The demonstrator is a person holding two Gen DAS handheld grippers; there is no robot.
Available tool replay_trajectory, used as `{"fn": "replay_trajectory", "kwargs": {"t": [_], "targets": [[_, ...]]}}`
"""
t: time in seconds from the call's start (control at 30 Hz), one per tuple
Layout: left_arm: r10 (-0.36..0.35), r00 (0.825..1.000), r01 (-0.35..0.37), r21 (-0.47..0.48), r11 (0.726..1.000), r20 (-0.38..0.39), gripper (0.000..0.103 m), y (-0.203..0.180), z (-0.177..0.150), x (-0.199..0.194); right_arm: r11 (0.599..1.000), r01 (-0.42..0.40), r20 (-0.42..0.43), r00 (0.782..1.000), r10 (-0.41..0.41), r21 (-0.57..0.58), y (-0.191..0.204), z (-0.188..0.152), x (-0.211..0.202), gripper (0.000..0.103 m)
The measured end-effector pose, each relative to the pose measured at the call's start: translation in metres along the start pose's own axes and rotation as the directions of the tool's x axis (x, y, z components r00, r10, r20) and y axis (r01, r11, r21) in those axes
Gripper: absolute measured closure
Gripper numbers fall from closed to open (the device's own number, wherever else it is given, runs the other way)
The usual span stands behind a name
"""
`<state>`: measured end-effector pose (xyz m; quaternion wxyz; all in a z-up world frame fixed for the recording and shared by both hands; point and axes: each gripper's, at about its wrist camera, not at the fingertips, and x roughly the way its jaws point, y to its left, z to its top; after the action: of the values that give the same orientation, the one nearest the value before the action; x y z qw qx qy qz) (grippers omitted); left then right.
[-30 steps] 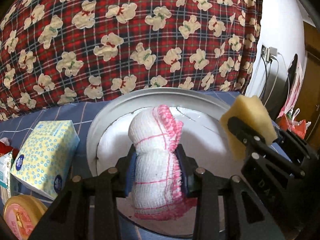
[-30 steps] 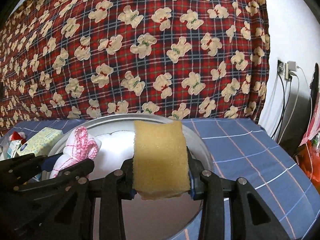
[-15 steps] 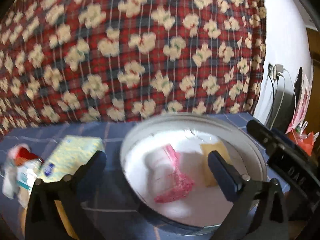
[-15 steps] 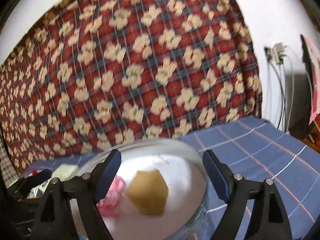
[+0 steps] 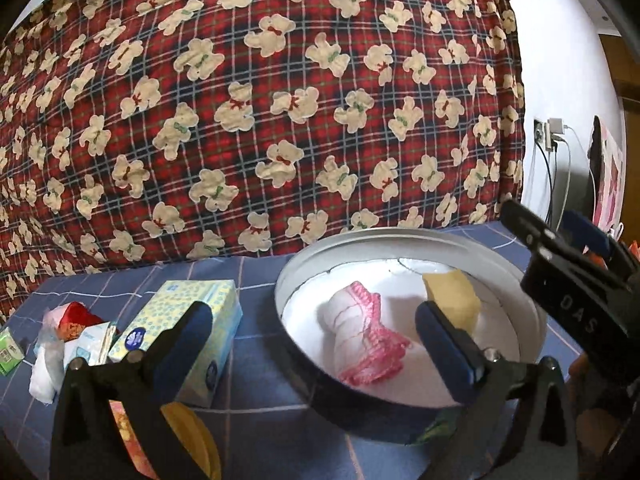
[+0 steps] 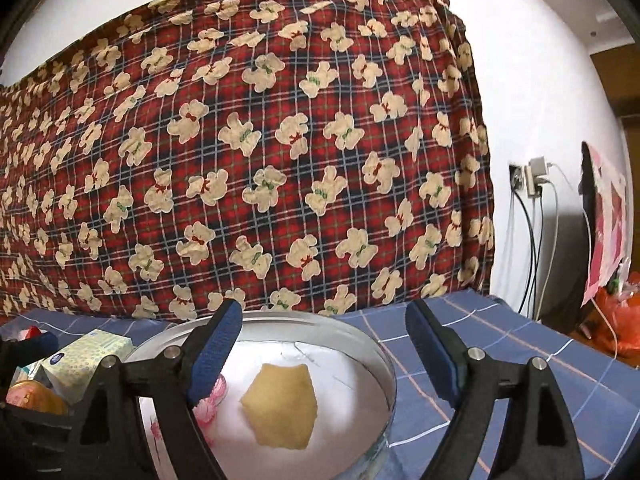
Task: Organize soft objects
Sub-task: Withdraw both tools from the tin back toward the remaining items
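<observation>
A: Both grippers let go? Left gripper [image 5: 312,328] and right gripper [image 6: 324,344] had jaws spread wide, nothing between them.

B: Yep. Rolled cloth [image 5: 362,342] and sponge [image 6: 280,404] lay side by side in the round tin [image 5: 400,236].

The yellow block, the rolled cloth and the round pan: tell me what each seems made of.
Yellow block: looks like foam sponge, matte, with a porous, ragged outline.
Rolled cloth: apparently woven cotton, a white waffle texture with pink stripes and frilly pink edging.
Round pan: probably metal, with a smooth grey rim that has a dull sheen; its white lining's material is unclear.
</observation>
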<state>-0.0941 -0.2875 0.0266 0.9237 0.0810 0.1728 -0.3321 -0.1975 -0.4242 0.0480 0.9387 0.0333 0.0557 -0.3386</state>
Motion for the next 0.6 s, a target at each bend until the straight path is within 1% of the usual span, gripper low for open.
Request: {"fn": "replay_trajectory", "kwargs": {"t": [0.17,0.33,0.53,0.6], "targets": [[0.035,0.999,-0.035,0.017,0.999,0.016,0.000,0.005,-0.007,-0.009,1.000,0.003,0.003,1.000,-0.003,0.002,0.002,0.000,-0.002,0.017],[0.034,0.999,-0.034,-0.004,0.999,0.011,0.000,0.018,-0.013,-0.016,1.000,0.025,0.005,1.000,-0.025,0.002,0.007,0.000,-0.009,0.017],[0.047,0.998,-0.047,-0.014,0.999,0.033,0.000,0.031,-0.017,-0.028,0.999,0.033,0.007,0.999,-0.033,0.016,0.010,-0.003,-0.023,0.017],[0.046,0.998,-0.045,-0.012,0.999,0.033,0.000,0.034,-0.018,-0.030,0.999,0.042,0.026,0.999,-0.042,0.019,0.012,-0.003,-0.032,0.017]]}}
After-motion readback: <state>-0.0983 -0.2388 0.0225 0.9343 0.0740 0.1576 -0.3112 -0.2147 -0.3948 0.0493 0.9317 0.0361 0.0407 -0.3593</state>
